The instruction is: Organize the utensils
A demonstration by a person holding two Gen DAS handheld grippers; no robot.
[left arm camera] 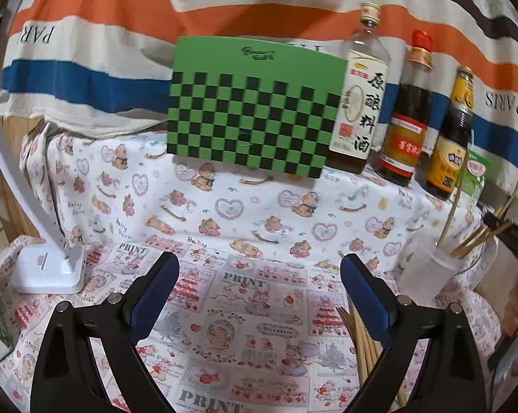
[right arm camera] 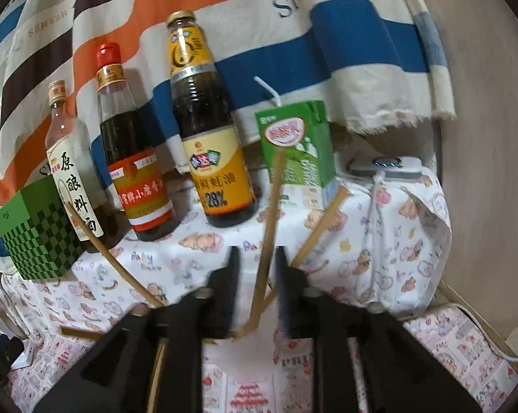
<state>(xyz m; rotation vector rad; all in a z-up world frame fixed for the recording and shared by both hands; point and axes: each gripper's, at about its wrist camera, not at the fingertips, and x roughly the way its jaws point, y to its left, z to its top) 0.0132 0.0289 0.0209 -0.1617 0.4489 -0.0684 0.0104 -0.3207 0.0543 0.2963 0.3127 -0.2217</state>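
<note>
A translucent plastic cup [left arm camera: 427, 272] stands at the right of the table with several wooden chopsticks [left arm camera: 472, 241] leaning out of it. More chopsticks [left arm camera: 360, 340] lie flat on the cloth, partly under my left gripper's right finger. My left gripper [left arm camera: 259, 272] is open and empty, low over the patterned cloth. My right gripper [right arm camera: 257, 261] is above the cup, its jaws a narrow gap apart with one chopstick [right arm camera: 271, 220] standing between them; other chopsticks [right arm camera: 317, 227] fan out beside it. The cup itself is hidden below in the right wrist view.
A green checkered box [left arm camera: 255, 110] stands at the back, with three sauce bottles [left arm camera: 407, 113] and a green milk carton [right arm camera: 293, 144] to its right. A white lamp base [left arm camera: 49, 268] sits at the left. A power bank [right arm camera: 386, 165] lies on the raised cloth at right.
</note>
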